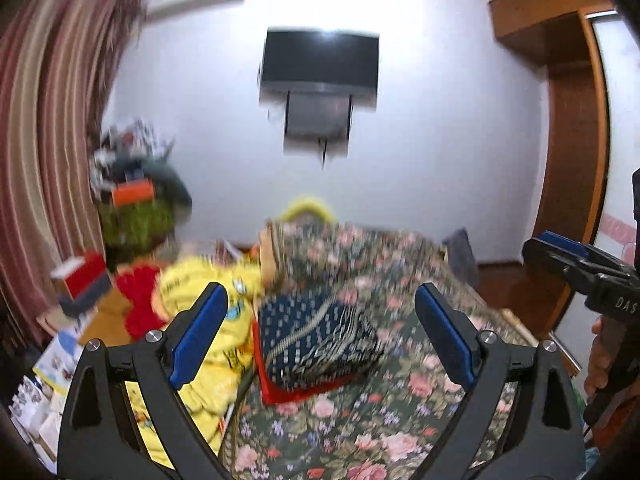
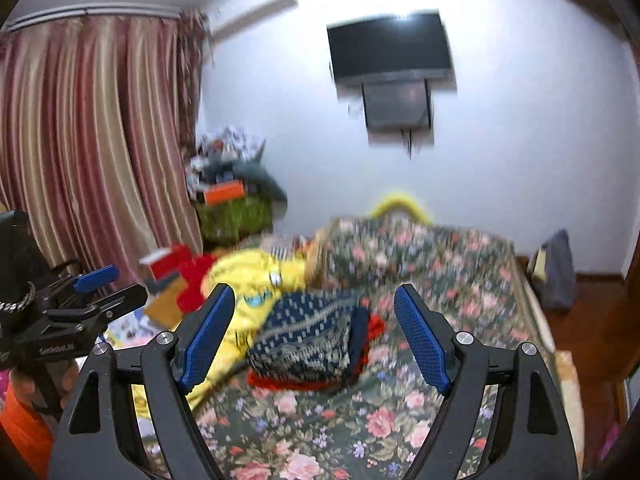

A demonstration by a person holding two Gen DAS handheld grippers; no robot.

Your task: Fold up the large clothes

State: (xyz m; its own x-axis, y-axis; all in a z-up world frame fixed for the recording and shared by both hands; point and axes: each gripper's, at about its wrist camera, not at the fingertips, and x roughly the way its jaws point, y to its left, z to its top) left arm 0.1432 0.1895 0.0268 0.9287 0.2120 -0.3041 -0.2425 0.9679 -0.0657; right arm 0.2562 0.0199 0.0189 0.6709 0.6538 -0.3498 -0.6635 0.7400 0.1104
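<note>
Two grippers, left and right, fingers spread, empty; one folded stack.

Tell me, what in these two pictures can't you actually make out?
- Blue patterned cloth: motion blur in both views hides how neatly it is folded.
- Red cloth beneath it: covered, only its edges show.
- Yellow garment: left wrist view, partly behind the left gripper; print unreadable.
- Clutter pile by the curtain: blurred and too small.
- Right gripper: holds nothing.
</note>
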